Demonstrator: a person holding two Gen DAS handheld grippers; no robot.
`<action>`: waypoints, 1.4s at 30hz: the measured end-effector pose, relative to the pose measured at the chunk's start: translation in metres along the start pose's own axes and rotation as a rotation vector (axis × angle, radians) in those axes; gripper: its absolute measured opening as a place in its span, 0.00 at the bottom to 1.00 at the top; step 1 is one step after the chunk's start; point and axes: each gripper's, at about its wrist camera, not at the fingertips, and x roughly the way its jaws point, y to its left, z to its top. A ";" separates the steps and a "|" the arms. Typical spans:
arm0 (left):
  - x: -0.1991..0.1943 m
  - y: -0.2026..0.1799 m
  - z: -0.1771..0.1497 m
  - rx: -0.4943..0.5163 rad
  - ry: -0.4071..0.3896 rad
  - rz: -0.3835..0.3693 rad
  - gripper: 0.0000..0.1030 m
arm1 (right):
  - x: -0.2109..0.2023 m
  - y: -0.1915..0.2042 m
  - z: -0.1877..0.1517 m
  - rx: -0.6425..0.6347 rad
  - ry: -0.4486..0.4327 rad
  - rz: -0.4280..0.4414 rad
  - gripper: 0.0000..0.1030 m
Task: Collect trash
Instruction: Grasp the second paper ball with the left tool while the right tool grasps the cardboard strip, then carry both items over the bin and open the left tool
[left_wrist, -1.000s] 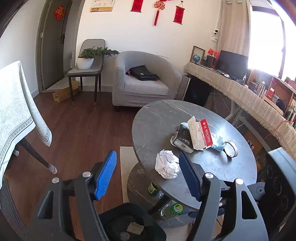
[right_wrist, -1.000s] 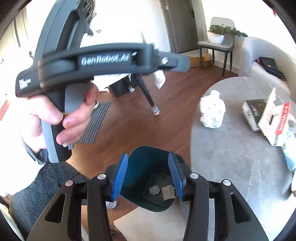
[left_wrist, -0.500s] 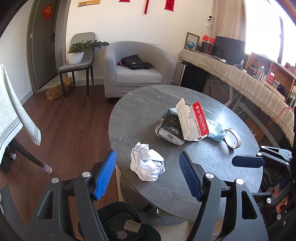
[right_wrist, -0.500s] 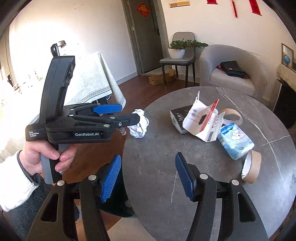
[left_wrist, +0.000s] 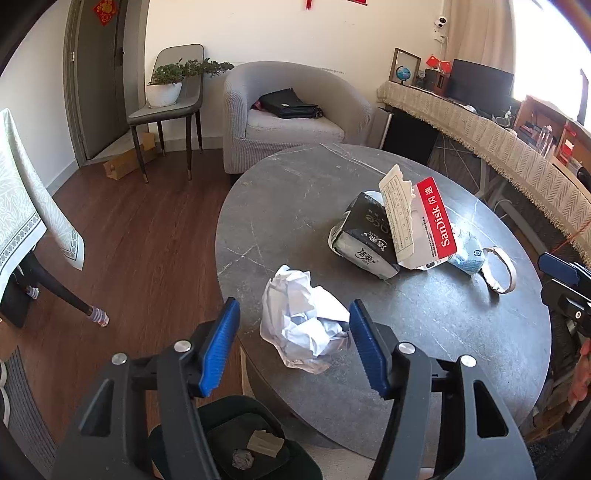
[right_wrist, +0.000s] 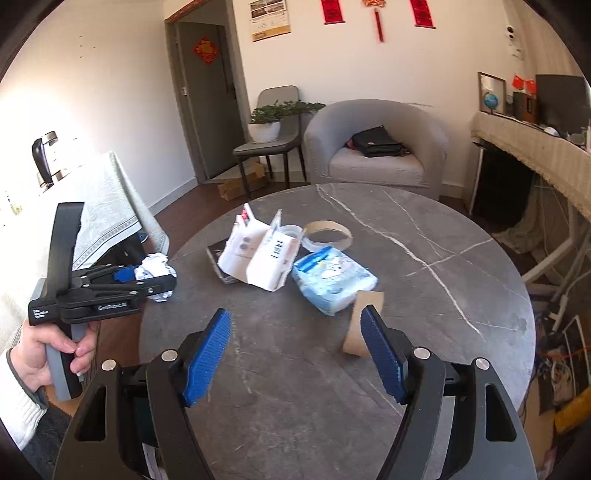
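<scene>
A crumpled white paper ball (left_wrist: 303, 317) lies near the edge of the round grey table (left_wrist: 295, 206). My left gripper (left_wrist: 295, 343) is open, its blue fingers on either side of the ball, not closed on it; it also shows in the right wrist view (right_wrist: 144, 277). My right gripper (right_wrist: 295, 354) is open and empty above the table. A torn SanDisk box (left_wrist: 421, 221), a black tissue pack (left_wrist: 365, 240), a blue tissue pack (right_wrist: 332, 277) and tape rings (right_wrist: 364, 321) lie further in. A dark bin (left_wrist: 243, 443) with scraps stands below the table edge.
A grey armchair (left_wrist: 291, 118) with a black bag, a chair with a potted plant (left_wrist: 166, 85), a cloth-covered table (left_wrist: 22, 206) at left and a long covered desk (left_wrist: 498, 140) at right surround the table. Wood floor lies between them.
My left gripper has moved forward and up over the table until its fingers flank the paper ball. My right gripper swung from the bin to over the table, near the tape ring.
</scene>
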 end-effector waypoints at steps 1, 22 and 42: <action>0.002 0.000 0.000 -0.004 0.004 -0.001 0.56 | 0.003 -0.006 -0.002 0.012 0.010 -0.017 0.72; -0.008 -0.005 0.001 -0.052 -0.038 -0.069 0.47 | 0.052 -0.029 -0.014 -0.010 0.143 -0.161 0.33; -0.034 0.023 -0.003 -0.072 -0.057 -0.071 0.47 | 0.034 0.013 0.009 -0.097 0.091 -0.151 0.21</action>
